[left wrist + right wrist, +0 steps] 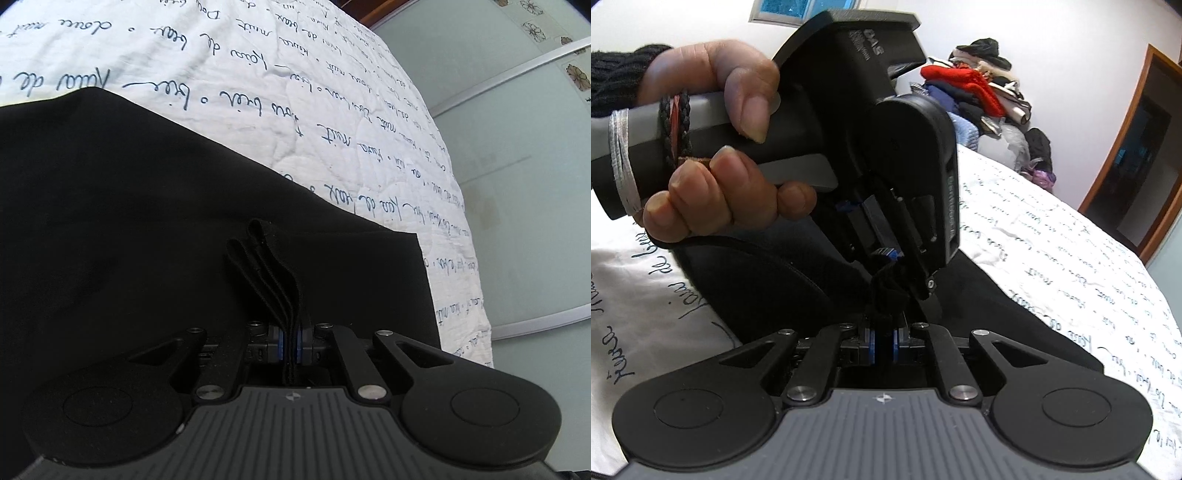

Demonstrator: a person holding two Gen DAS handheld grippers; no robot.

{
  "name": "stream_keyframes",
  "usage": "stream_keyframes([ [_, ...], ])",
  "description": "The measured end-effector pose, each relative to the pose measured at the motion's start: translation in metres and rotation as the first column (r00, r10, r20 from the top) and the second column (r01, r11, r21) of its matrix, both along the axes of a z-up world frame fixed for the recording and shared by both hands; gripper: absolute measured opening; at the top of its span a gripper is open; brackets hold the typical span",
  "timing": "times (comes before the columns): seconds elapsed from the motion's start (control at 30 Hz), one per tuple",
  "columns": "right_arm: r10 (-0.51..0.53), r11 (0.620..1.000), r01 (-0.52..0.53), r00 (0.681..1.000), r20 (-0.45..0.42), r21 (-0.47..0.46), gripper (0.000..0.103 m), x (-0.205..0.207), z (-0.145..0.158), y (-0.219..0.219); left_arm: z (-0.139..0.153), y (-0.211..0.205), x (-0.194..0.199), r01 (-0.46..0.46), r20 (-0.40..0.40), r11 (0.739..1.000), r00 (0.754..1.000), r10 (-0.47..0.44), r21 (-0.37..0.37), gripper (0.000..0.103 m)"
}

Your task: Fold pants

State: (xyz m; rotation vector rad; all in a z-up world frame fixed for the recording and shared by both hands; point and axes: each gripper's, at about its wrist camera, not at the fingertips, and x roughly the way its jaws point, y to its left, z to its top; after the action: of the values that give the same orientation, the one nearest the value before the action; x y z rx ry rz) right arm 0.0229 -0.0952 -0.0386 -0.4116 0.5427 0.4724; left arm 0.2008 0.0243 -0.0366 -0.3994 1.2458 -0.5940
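Observation:
Black pants (110,206) lie on a white quilt printed with dark script (295,92). My left gripper (290,343) is shut on several stacked layers of the pants' edge, which stand up between its blue pads. In the right wrist view my right gripper (882,341) is shut on a bunched fold of the same black pants (979,306). The left gripper (886,254), held in a hand, points down at the cloth just in front of the right one, almost touching it.
The quilt's edge (469,236) drops off to a pale floor on the right of the left wrist view. A pile of clothes (982,92) sits at the far end of the bed, near a wooden door frame (1137,147).

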Motion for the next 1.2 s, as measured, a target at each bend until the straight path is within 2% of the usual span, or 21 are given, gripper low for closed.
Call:
stream_keyframes([
  [0.33, 0.028, 0.999, -0.029, 1.000, -0.007, -0.034, 0.008, 0.011, -0.016, -0.008, -0.001, 0.002, -0.002, 0.000, 0.046, 0.999, 0.999, -0.002, 0.039, 0.007],
  [0.7, 0.029, 0.999, -0.030, 0.999, -0.013, -0.044, 0.009, 0.021, -0.010, -0.023, -0.002, 0.002, -0.004, 0.003, 0.053, 0.999, 0.999, -0.005, 0.042, 0.007],
  [1.07, 0.029, 0.999, -0.029, 1.000, -0.010, -0.039, 0.009, 0.021, -0.009, -0.021, -0.001, -0.001, -0.004, 0.009, 0.059, 0.999, 0.998, -0.011, 0.044, 0.007],
  [1.2, 0.030, 0.999, -0.031, 1.000, -0.008, -0.039, 0.009, 0.016, -0.020, -0.010, -0.002, -0.002, -0.004, 0.011, 0.065, 0.999, 0.998, -0.014, 0.042, 0.007],
])
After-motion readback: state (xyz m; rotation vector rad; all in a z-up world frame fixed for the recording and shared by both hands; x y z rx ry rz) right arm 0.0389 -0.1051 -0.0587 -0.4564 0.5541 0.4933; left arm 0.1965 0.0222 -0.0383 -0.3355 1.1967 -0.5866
